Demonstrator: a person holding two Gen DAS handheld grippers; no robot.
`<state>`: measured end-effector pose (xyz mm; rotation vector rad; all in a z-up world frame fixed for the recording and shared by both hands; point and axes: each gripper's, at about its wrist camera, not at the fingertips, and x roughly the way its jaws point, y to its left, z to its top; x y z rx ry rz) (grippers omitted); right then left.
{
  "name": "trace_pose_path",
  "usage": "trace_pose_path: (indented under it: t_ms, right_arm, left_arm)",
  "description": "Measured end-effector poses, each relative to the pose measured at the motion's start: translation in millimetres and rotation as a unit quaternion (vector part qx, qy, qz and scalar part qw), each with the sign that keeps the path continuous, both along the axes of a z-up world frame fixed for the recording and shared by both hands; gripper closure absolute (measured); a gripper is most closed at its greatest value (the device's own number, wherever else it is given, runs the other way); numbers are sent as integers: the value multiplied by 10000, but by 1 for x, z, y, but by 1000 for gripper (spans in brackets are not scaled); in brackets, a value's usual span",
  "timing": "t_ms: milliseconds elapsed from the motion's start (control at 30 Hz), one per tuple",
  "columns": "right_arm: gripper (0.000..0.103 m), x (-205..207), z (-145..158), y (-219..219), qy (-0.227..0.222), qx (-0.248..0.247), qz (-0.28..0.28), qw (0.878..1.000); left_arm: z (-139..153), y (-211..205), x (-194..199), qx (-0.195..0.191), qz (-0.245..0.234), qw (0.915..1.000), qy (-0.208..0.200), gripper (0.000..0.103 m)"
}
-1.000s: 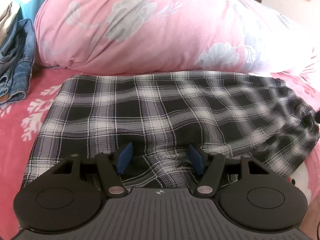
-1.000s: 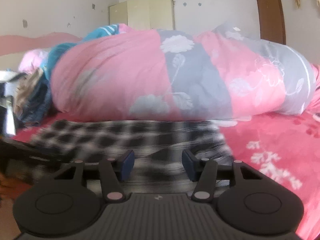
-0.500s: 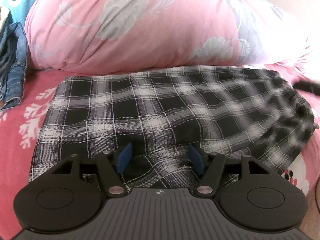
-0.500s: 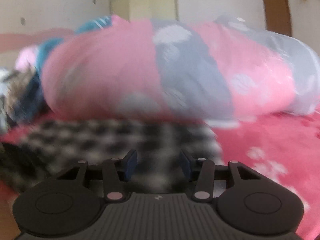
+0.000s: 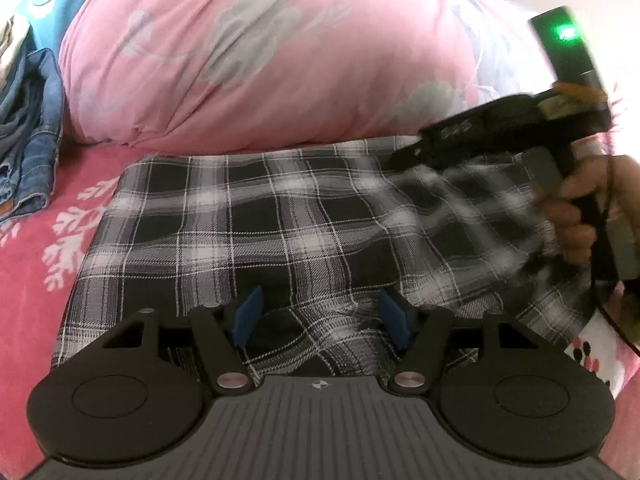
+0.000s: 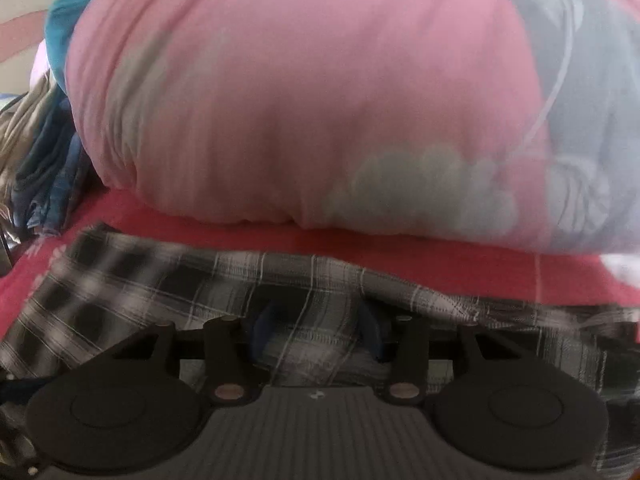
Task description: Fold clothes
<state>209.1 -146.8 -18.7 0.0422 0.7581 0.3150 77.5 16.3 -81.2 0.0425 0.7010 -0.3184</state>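
Sweeping in from the right since the earlier frame, the right gripper (image 5: 404,156) had carried a lifted flap of the plaid garment (image 5: 256,216) across the bed, its half-parted jaws seemingly pinching that fold. Nearer, the left gripper (image 5: 320,316) hung wide and empty over the near hem. Done well, I judged, the flap should land square on the far edge by the pink duvet (image 5: 256,56).

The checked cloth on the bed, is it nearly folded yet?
Partly. The checked cloth already lies flat with a neat straight left edge. Right now the right gripper has cloth bunched between its fingers, while the left gripper rests on the near edge. The right end still looks rumpled, so that fold is left.
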Motion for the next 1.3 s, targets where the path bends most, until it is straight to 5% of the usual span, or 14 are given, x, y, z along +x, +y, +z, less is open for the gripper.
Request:
trace_pose_path:
  t_ms: [200,400,667,800,1067,1300]
  right_arm:
    - [53,-89,37,-14,-413,848,73,9955]
    - [54,-147,33,28,-545,309,682,9957]
    - [83,-162,10,69,-411,-193,1477,9880]
    - [84,-153,-9,71,-249,-154,1405,9896]
    - [83,-211,53,29,-548,449,1357,9882]
    - [84,-193,31,68,-456,130,1428,9886]
  left_arm:
    - [6,12,1,-213,-77,9997,56,38]
    - [24,32,-6,-152,138,9997,-131,38]
    - [36,65,-33,143,614,9978,-183,38]
    - [46,76,-47,428,744,9960,-249,38]
    - [70,98,-60,1358,379,9890,-439,36]
    - [46,105,-59,855,858,9923,-242,35]
